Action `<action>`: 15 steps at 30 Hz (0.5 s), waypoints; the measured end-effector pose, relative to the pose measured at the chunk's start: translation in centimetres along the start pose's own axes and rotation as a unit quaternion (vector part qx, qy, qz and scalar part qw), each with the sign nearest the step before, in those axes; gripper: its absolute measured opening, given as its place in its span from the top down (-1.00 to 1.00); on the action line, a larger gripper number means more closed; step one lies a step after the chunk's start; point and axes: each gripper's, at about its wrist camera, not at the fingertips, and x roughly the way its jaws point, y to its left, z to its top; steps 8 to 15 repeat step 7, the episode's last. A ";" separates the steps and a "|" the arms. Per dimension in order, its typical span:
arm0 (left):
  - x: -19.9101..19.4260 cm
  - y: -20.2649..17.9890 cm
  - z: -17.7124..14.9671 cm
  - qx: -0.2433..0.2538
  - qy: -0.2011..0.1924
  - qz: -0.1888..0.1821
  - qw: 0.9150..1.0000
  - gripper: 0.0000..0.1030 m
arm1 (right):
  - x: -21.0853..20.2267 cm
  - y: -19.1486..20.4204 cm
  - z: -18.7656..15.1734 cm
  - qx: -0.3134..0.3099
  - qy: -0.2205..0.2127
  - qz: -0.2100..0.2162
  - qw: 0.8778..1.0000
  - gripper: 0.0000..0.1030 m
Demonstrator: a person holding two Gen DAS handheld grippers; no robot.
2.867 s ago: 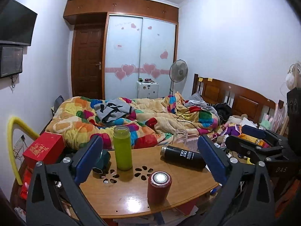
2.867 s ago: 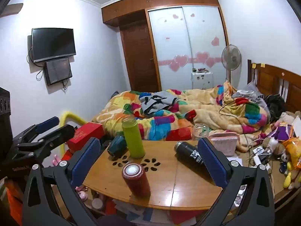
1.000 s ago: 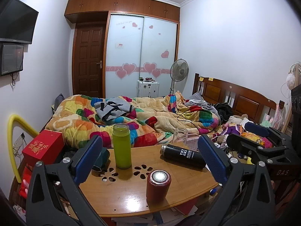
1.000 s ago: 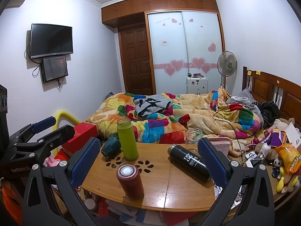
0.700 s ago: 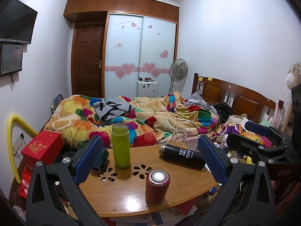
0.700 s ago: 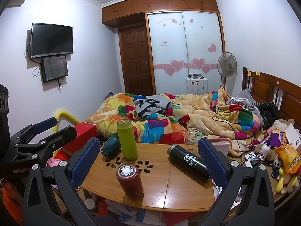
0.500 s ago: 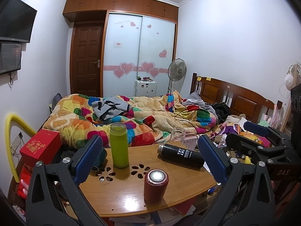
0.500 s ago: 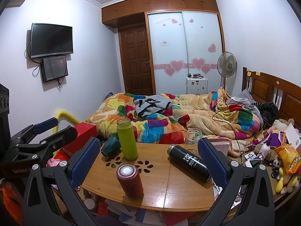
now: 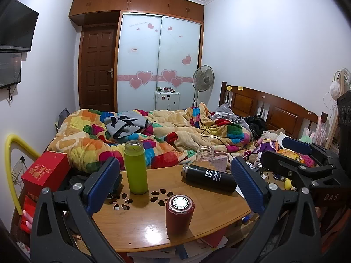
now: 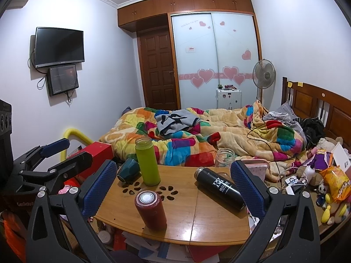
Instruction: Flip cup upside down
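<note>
Low at the centre of the right wrist view, between the wide-open pads of the right gripper (image 10: 173, 186), the red cup (image 10: 151, 210) stands upright on the wooden table (image 10: 210, 225), nearer than the equally spread left gripper (image 9: 175, 186).

both wrist views face bed, sharing table (image 9: 140, 225) (image 10: 204, 217); left apparently nearer.
</note>
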 end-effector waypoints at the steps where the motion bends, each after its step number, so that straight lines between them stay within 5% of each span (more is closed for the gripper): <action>1: 0.0 0.0 0.0 -0.001 0.001 -0.001 1.000 -0.99 | 0.0 -0.1 0.0 0.000 0.000 0.000 1.000 -1.00; 15: -0.1 0.1 -0.1 -0.010 0.001 -0.009 1.000 -0.99 | -0.1 0.0 -0.1 0.000 0.001 0.000 1.000 -1.00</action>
